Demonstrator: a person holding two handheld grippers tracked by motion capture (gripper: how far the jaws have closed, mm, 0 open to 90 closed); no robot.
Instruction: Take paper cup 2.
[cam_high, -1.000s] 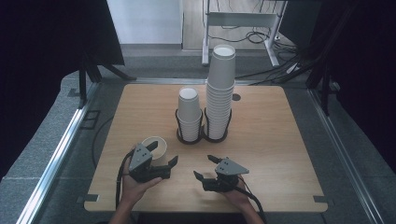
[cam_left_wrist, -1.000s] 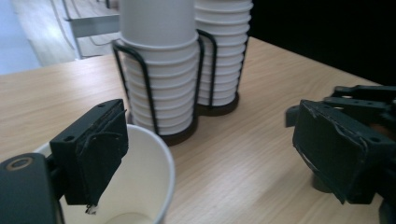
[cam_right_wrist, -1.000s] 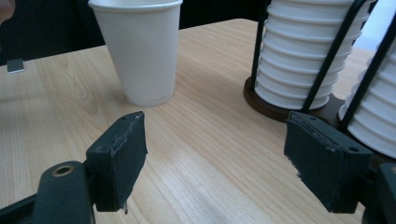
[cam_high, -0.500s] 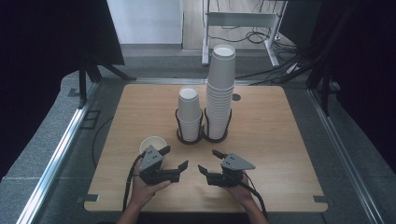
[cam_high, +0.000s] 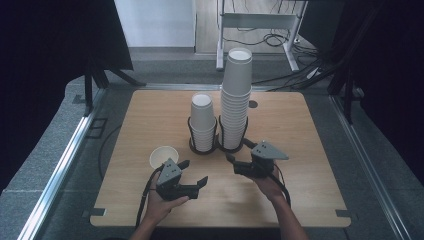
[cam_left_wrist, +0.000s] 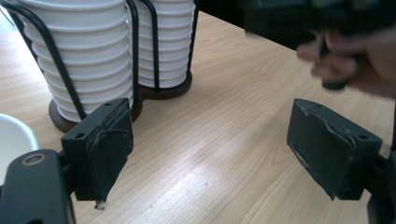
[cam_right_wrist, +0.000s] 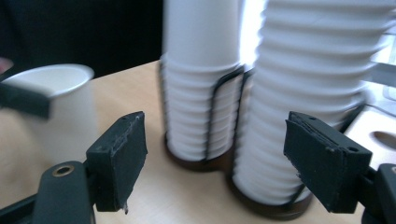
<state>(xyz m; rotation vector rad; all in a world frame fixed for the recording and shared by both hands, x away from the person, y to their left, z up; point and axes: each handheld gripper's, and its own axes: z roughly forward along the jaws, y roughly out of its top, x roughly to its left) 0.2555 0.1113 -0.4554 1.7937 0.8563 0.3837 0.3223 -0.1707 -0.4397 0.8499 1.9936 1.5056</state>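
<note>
A single white paper cup (cam_high: 163, 156) stands upright on the wooden table (cam_high: 310, 130), just left of my left gripper (cam_high: 196, 171). In the left gripper view the cup's rim (cam_left_wrist: 14, 140) lies outside the jaws. The left gripper (cam_left_wrist: 210, 154) is open; its jaws have just been closing a little, with nothing between them. My right gripper (cam_high: 239, 150) is open and points at the black wire rack (cam_high: 220, 145). The rack holds a short cup stack (cam_high: 202, 120) and a tall cup stack (cam_high: 236, 100). The right gripper view (cam_right_wrist: 215, 158) shows both stacks close ahead and the single cup (cam_right_wrist: 60, 107) at left.
Metal rails (cam_high: 65, 165) run along the table's left and right sides. A round hole (cam_high: 252, 104) sits in the tabletop behind the rack. Bare wood lies to the right of the rack and along the front edge between the hands.
The cup, earlier tilted at the left gripper's jaws, now stands upright on the table beside that gripper. The right gripper has risen and moved forward toward the rack.
</note>
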